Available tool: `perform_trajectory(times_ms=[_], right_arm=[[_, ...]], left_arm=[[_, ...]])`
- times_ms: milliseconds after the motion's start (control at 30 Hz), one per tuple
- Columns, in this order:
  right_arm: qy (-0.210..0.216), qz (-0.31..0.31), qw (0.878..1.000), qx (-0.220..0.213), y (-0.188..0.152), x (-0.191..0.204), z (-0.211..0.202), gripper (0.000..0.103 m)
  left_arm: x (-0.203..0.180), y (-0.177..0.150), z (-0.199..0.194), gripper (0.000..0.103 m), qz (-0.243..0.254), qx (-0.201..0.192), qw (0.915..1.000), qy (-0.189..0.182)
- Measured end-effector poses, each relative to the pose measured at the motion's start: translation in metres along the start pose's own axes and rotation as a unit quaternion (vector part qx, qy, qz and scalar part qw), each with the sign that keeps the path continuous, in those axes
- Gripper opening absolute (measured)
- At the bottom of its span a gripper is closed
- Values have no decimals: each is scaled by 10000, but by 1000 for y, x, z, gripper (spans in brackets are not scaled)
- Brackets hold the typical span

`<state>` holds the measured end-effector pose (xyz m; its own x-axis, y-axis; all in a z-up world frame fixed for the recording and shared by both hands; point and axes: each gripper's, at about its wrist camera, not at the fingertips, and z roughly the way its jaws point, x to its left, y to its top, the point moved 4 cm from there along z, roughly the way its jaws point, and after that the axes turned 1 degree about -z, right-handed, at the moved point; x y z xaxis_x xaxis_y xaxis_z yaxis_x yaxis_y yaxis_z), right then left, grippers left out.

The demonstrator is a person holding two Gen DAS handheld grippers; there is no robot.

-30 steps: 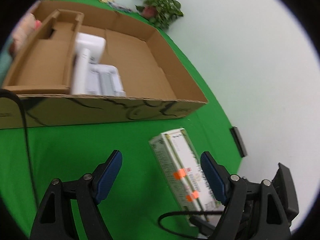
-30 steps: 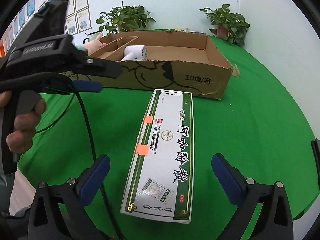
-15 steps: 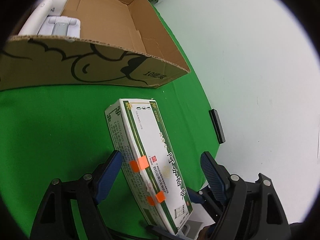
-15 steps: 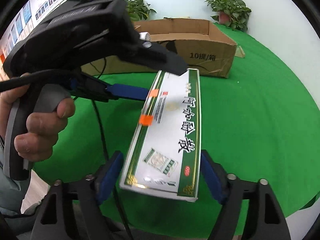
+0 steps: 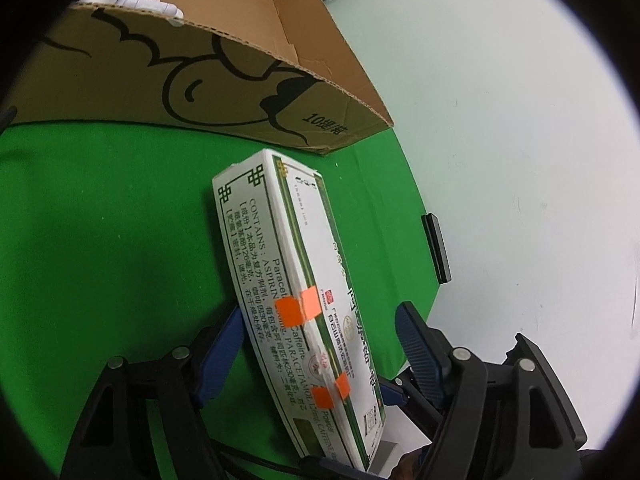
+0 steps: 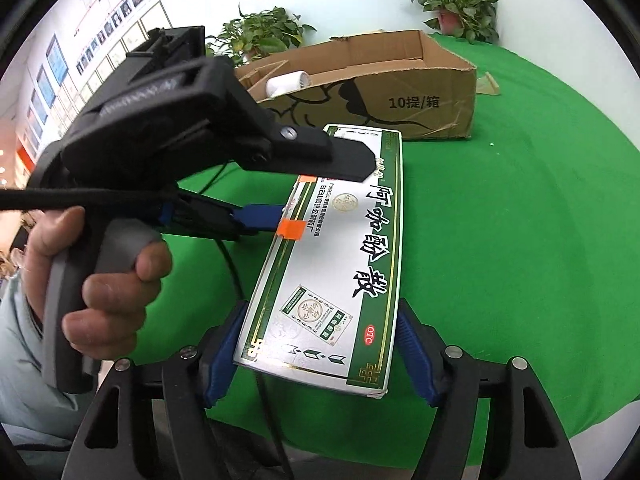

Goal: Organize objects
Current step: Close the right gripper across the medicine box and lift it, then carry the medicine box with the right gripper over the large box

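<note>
A long white and green medicine box (image 5: 304, 300) with orange stickers is tilted, its near end lifted off the green table. My right gripper (image 6: 318, 350) is shut on the box's (image 6: 340, 256) near end, blue pads against both long sides. My left gripper (image 5: 320, 354) straddles the box's middle with one pad touching its left side and a gap on the right; in the right wrist view its upper finger (image 6: 344, 160) lies over the box. A brown cardboard carton (image 6: 400, 92) with a white hair dryer (image 6: 286, 82) inside stands beyond.
The green round table (image 6: 520, 240) ends close at the right and front. A black flat device (image 5: 436, 252) lies at the table's edge. Potted plants (image 6: 460, 0) stand behind the carton. A cable (image 6: 240, 280) hangs from the left gripper.
My right gripper has closed on the box's near end and raised it. My left gripper came in from the left and now straddles the box's middle.
</note>
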<state>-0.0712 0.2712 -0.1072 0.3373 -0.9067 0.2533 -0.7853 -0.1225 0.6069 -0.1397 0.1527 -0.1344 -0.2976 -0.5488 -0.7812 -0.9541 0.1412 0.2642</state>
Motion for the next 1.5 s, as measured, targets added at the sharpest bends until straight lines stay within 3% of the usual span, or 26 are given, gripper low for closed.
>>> perform_trajectory(times_ms=[133, 367, 600, 1100, 1233, 1300, 1500], right_arm=[[-7, -101, 9999, -51, 1, 4, -1, 67], [-49, -383, 9990, -212, 8, 16, -4, 66], [-109, -678, 9967, -429, 23, 28, -16, 64], [-114, -1082, 9867, -1210, 91, 42, -43, 63], [-171, -1152, 9827, -1442, 112, 45, -54, 63], [-208, -1171, 9811, -1527, 125, 45, -57, 63], [-248, -1155, 9782, -1706, 161, 45, -62, 63]], left_arm=[[-2, -3, -2, 50, 88, -64, 9999, 129], [-13, -5, -18, 48, 232, -350, 9991, 98], [-47, -1, -39, 43, 705, -631, 9953, 186], [-102, 30, -90, 41, 1509, -1399, 9777, 427], [-124, 43, -95, 41, 1734, -1558, 9714, 461], [-134, 87, -94, 41, 1834, -1622, 9684, 481], [-151, 111, -106, 40, 2018, -1749, 9624, 505]])
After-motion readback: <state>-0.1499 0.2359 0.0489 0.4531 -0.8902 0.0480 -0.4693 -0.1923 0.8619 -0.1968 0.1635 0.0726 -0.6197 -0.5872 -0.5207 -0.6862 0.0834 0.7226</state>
